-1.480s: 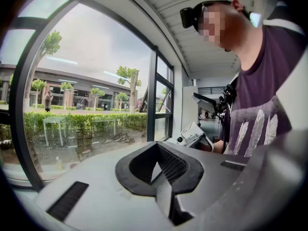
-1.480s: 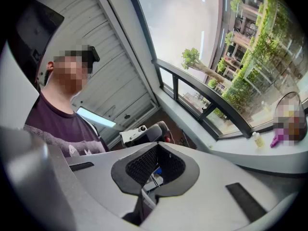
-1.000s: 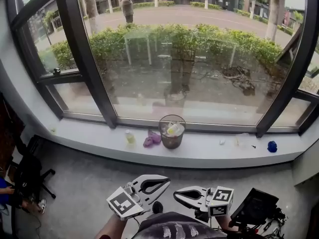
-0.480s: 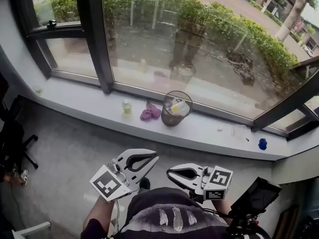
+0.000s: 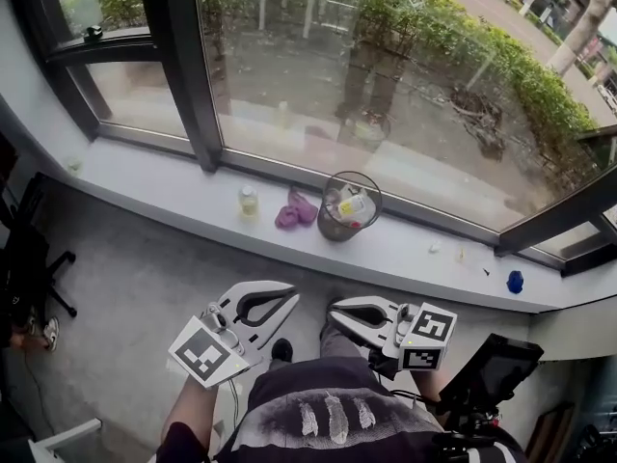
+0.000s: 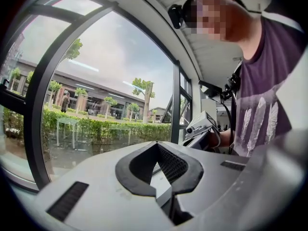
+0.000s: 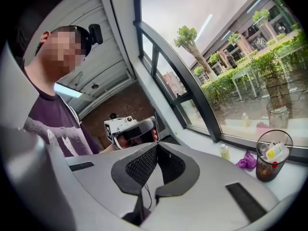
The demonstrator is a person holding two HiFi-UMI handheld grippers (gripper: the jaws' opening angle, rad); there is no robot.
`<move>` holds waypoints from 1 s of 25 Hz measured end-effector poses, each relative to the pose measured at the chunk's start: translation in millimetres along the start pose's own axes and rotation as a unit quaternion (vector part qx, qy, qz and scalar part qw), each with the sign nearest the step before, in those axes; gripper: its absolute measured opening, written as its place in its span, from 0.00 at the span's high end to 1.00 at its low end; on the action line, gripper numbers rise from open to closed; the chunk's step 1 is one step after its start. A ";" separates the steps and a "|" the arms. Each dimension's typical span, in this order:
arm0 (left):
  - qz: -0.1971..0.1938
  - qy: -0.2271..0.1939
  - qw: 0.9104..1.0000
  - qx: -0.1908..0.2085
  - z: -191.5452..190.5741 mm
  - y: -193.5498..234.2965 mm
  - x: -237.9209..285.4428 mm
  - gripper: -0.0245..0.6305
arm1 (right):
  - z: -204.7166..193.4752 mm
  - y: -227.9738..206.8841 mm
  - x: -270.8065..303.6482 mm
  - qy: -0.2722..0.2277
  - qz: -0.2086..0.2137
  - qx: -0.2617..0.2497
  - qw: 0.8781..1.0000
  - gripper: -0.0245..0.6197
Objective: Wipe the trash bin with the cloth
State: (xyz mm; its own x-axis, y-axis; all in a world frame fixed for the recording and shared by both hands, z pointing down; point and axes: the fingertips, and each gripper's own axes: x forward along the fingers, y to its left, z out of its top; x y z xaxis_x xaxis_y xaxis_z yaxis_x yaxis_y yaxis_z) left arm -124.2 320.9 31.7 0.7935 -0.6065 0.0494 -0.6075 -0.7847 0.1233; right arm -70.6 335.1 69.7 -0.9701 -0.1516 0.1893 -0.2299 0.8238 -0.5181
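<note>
A small see-through trash bin [image 5: 348, 207] [image 7: 273, 155] with rubbish inside stands on the window sill [image 5: 174, 201]. A crumpled purple cloth [image 5: 295, 208] [image 7: 248, 160] lies just left of it. Both grippers hover low in the head view, well short of the sill. My left gripper [image 5: 289, 298] is shut and empty, its tips pointing up-right. My right gripper [image 5: 334, 309] is shut and empty too, its tips pointing left toward the other. In the right gripper view the left gripper [image 7: 126, 129] shows in a hand beyond my jaws.
A small yellowish bottle [image 5: 249, 201] [image 7: 224, 151] stands left of the cloth. A blue object [image 5: 516, 281] and small scraps [image 5: 434, 247] lie on the sill to the right. A black chair [image 5: 24, 258] is at left, a dark device [image 5: 492, 374] at lower right.
The view has tilted down and come closer to the sill, so bin and cloth look nearer. Both grippers have shifted with me and stay shut, tips near each other.
</note>
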 end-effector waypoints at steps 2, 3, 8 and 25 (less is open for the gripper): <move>0.008 0.007 1.000 0.012 0.6 5.3 13.6 0.97 | 6.8 -23.7 -7.4 -0.012 -0.002 0.012 1.000 0.96; 0.015 0.014 1.000 0.016 0.4 8.9 21.5 0.97 | 9.9 -37.3 -11.6 -0.016 -0.005 0.018 1.000 0.96; 0.040 0.051 0.998 0.025 3.7 30.7 78.1 0.97 | 30.6 -103.2 -38.6 -0.012 -0.026 -0.003 1.000 0.96; 0.101 0.231 0.963 0.097 -85.7 149.3 207.8 0.97 | 28.3 -287.9 -104.8 0.047 -0.071 0.003 0.996 0.96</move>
State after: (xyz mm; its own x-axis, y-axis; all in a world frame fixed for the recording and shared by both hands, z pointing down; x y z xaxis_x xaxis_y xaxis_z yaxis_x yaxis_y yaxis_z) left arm -47.0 88.7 145.3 0.5624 -0.6630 0.4941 -0.7110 -0.6928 -0.1205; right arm 95.0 98.4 175.4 -0.9162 -0.2155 0.3379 -0.3658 0.7942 -0.4853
